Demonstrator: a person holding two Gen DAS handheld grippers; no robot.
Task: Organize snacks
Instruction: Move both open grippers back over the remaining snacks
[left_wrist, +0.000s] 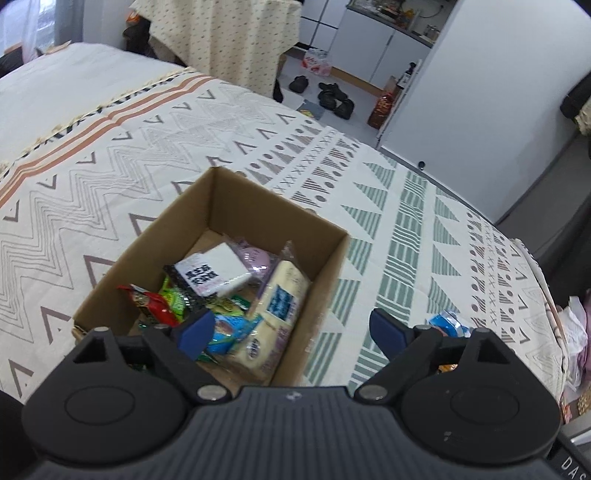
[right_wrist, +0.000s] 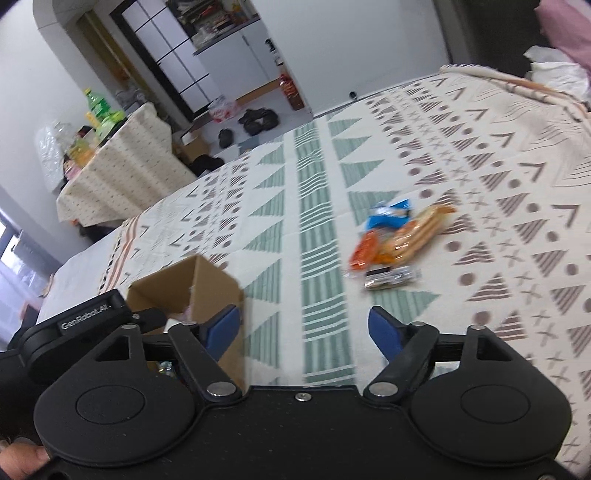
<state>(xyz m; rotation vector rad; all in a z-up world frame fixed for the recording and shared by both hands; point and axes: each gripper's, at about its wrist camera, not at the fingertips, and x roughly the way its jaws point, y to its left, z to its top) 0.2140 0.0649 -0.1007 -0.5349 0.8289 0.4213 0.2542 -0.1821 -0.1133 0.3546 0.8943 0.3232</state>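
On the patterned bedspread (left_wrist: 369, 192) sits the cardboard box (left_wrist: 155, 236), its snack packets (left_wrist: 236, 295) visible only from the left wrist. Only the right wrist shows loose snacks (right_wrist: 391, 240) clearly. Left gripper (left_wrist: 288, 328) and right gripper (right_wrist: 303, 328) gape wide, empty.

left gripper (left_wrist: 290, 334) and right gripper (right_wrist: 303, 334) fingers spread, empty.

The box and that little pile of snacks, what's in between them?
Nothing: in the right wrist view only bare patterned bedspread lies between the cardboard box and the snack pile.
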